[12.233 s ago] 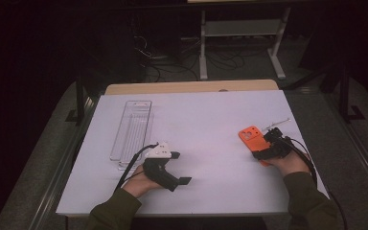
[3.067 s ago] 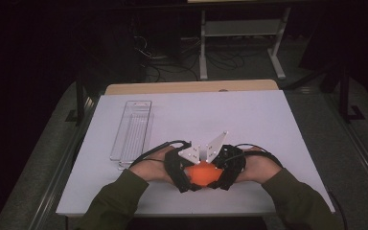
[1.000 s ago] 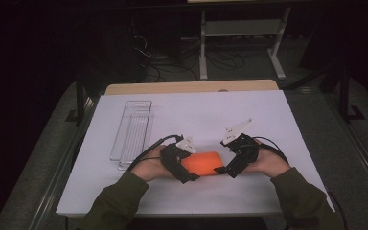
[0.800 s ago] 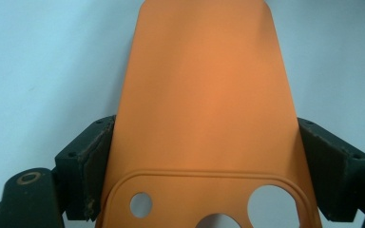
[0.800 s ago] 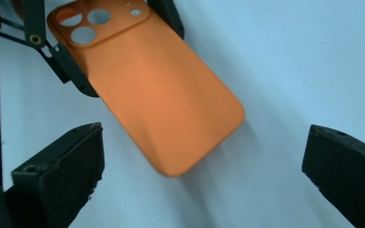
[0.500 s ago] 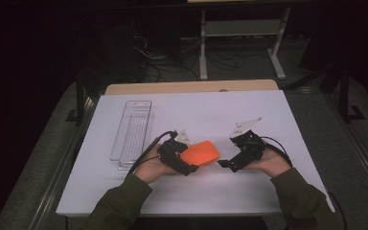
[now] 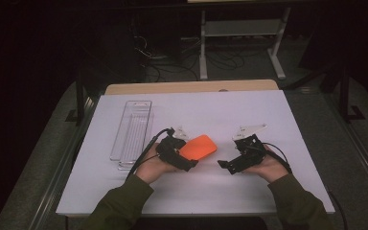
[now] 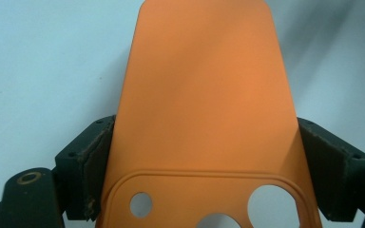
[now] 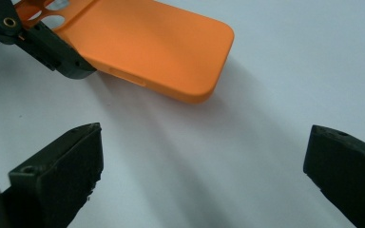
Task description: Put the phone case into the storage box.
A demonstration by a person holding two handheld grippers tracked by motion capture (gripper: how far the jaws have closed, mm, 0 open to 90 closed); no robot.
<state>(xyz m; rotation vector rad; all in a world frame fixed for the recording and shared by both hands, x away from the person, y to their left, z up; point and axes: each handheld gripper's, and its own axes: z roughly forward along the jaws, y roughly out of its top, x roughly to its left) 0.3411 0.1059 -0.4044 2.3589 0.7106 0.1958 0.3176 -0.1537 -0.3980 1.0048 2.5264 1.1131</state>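
The orange phone case (image 7: 199,147) now hangs from the left gripper (image 7: 187,162) alone, just left of centre in the high view. A second ago both grippers met at it; since then the right gripper (image 7: 226,165) has let go and drawn off to the right, its jaws standing wide with only bare bench between them. In the left gripper view the jaws clamp the case (image 8: 204,118) across its width at the camera-hole end, lifted slightly above the white bench (image 7: 292,124). That looks like a finished handover, leaving the case free to be carried or set down. A clear tray (image 7: 132,134) lies at centre left, close to the left hand. Nothing stands in the way.
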